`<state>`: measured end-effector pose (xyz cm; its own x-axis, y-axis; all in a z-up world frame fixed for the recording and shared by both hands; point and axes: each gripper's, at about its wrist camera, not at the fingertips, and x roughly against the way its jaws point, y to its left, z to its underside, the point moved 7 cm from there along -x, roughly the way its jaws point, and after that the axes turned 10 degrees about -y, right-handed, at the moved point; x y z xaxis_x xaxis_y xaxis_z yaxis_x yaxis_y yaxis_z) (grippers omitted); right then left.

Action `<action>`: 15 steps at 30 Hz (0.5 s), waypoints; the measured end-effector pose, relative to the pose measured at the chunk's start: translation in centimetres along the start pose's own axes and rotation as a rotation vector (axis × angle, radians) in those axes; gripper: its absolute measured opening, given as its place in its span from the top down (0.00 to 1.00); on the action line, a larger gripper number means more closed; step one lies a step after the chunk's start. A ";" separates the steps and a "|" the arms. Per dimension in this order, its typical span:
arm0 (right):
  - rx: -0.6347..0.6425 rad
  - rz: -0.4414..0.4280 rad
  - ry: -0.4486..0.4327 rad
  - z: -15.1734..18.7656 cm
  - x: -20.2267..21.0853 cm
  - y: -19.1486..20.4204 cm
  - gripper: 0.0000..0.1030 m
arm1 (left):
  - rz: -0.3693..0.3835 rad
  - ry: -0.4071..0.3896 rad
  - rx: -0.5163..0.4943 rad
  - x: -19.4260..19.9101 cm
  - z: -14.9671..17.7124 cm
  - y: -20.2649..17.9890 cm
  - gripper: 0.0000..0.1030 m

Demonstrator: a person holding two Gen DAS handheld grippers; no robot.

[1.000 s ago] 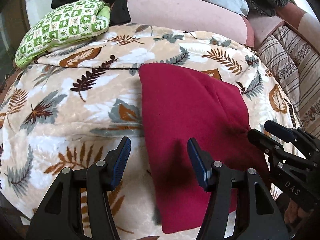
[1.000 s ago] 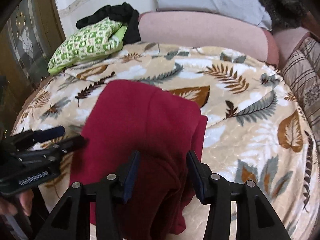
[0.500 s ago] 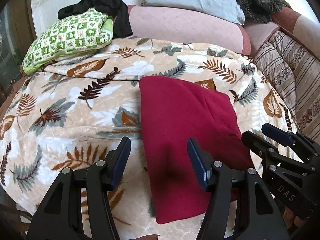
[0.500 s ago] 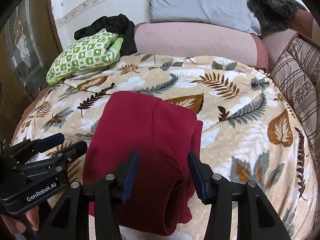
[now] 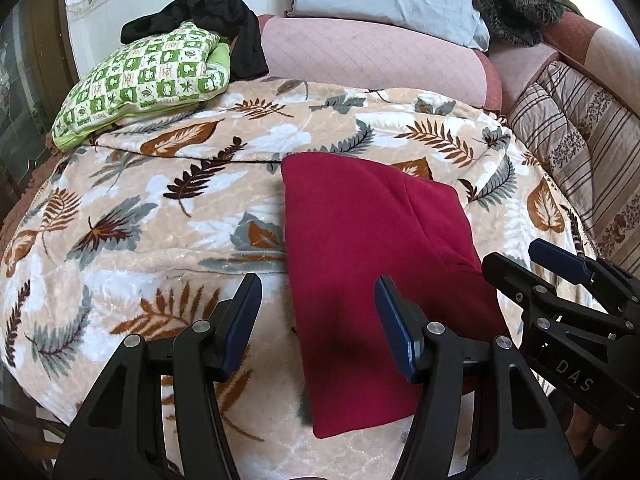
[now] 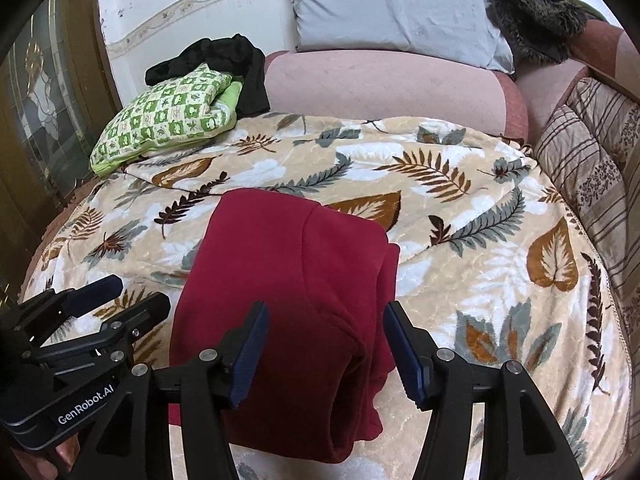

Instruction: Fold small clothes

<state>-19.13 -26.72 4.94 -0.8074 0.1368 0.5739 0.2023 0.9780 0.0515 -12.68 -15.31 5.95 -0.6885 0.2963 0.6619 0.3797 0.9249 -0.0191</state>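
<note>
The folded red garment [image 5: 372,248] lies on the leaf-print blanket [image 5: 160,216], its near edge partly hidden behind the fingers. The left gripper [image 5: 316,320] and right gripper [image 6: 324,340] both hover above it, jaws spread wide and empty. The garment's folded layers bunch at its right side, and I cannot make out what kind it is.

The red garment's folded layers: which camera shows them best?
The right wrist view: the red garment shows its stacked layers and rolled edge on the near right side. The left wrist view shows the red garment mostly as a flat top with one crease.
</note>
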 end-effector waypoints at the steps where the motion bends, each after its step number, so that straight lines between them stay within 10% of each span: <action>1: 0.001 0.000 0.001 0.0 0.0 0.0 0.44 | 0.000 0.002 0.001 0.0 0.0 0.0 0.43; 15: -0.011 -0.009 0.014 0.3 -0.4 -0.2 0.43 | -0.011 0.000 -0.009 0.1 0.2 0.0 0.43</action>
<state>-19.03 -26.87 4.47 -0.8017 0.1257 0.5844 0.2014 0.9773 0.0661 -12.81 -15.22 5.87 -0.6925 0.2865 0.6621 0.3780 0.9258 -0.0052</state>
